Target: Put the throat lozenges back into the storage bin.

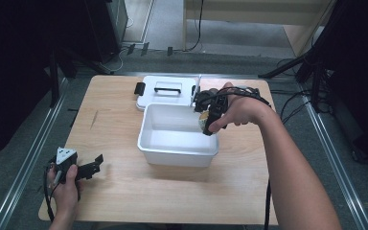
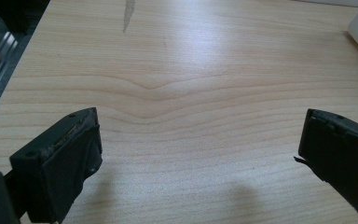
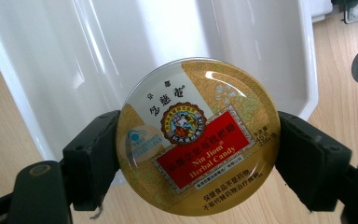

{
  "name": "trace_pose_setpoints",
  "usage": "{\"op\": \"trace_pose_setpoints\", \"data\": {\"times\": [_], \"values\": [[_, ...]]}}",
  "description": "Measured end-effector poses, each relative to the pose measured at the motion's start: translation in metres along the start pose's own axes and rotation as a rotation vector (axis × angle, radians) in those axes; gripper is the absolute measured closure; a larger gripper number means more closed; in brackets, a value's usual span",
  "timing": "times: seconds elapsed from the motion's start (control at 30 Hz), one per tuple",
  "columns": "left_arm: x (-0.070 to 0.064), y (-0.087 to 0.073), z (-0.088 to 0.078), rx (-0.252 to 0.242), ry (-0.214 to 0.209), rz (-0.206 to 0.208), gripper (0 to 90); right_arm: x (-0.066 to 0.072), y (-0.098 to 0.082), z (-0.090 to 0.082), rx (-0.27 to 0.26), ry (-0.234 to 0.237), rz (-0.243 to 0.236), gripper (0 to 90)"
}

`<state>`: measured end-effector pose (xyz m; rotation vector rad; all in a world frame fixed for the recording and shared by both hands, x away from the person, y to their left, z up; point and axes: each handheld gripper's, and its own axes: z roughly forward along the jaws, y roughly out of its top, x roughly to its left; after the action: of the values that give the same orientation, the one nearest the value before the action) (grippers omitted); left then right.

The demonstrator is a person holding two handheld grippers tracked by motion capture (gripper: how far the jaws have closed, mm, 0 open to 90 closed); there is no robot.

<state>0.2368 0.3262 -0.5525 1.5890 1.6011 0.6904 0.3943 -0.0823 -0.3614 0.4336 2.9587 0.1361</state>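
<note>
Well left of the white plastic bin (image 1: pixel 172 143), the left hand-held gripper (image 1: pixel 97 162) rests on the wooden counter (image 2: pixel 191 70), jaws wide apart and empty. Behind the bin lies its lid (image 1: pixel 165 91), seemingly flat. Over the bin's right rim, the right hand-held gripper (image 3: pixel 198 154) clamps a round Nin Jiom herbal candy tin (image 3: pixel 198 135).
</note>
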Motion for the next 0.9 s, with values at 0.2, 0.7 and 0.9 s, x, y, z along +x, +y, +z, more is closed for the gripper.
{"op": "trace_pose_setpoints", "data": {"times": [0.2, 0.7, 0.9], "values": [[0.0, 0.0, 0.0, 0.0, 0.0, 0.0, 0.0, 0.002, 0.006, 0.003, -0.001, 0.007, -0.014, 20.6], [0.0, 0.0, 0.0, 0.001, -0.002, -0.002, 0.0, 0.007, 0.018, 0.014, -0.008, 0.013, -0.042, 20.6], [0.0, 0.0, 0.0, 0.001, -0.003, -0.002, 0.0, 0.009, 0.022, 0.022, -0.005, 0.012, -0.067, 20.6]]}}
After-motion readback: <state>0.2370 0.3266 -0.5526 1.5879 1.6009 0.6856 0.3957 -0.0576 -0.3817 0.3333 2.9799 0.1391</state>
